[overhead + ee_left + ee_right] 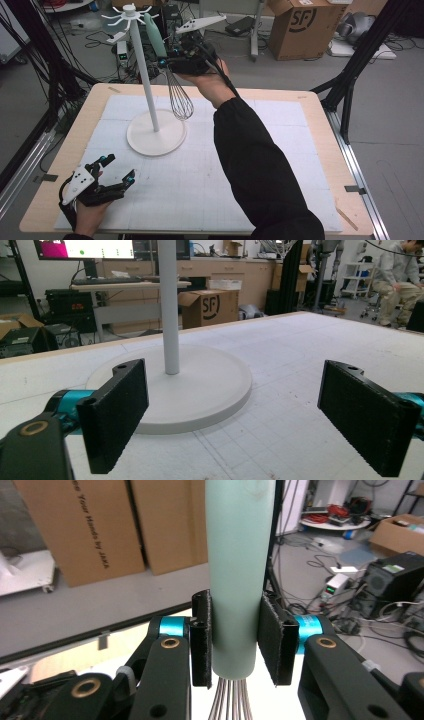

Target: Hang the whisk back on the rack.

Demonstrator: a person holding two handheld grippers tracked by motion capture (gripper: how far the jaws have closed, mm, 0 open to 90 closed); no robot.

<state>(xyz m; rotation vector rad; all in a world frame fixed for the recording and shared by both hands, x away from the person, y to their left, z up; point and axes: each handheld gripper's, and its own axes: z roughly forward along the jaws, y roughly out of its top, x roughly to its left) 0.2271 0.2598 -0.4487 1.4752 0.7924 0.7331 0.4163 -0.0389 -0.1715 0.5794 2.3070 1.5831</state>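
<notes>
From the high view, the right gripper (172,62) is raised near the top of the white stand (150,100), its jaws closed on the pale green handle of a whisk (172,82); the handle points up toward the crown of hooks (131,16) and the wire balloon hangs below the jaws, beside the pole and above the round base; the whisk looks to be near the hooks, but whether its end is already caught on one I cannot tell from here; the left gripper (117,170) rests low at the near left corner of the white mat (280,165), jaws spread wide and empty, well apart from the stand.

In the left gripper view, the two black pads (117,412) stand far apart with nothing between them; the stand's pole (169,305) rises from its round base (220,390) just ahead, so this gripper is idle and plays no visible part in the work.

In the right gripper view, the pads (201,637) press on both sides of the green handle (235,570) near its lower end, where the steel wires (227,700) leave it; the handle stands upright in the grip and runs out of the top of the frame, so its hanging end is hidden.

My judgement: the pick-up and the lift are done; what is left is to set the handle's end on a hook, let the jaws open, and draw the right gripper away; the task seems past its midpoint but not finished.
</notes>
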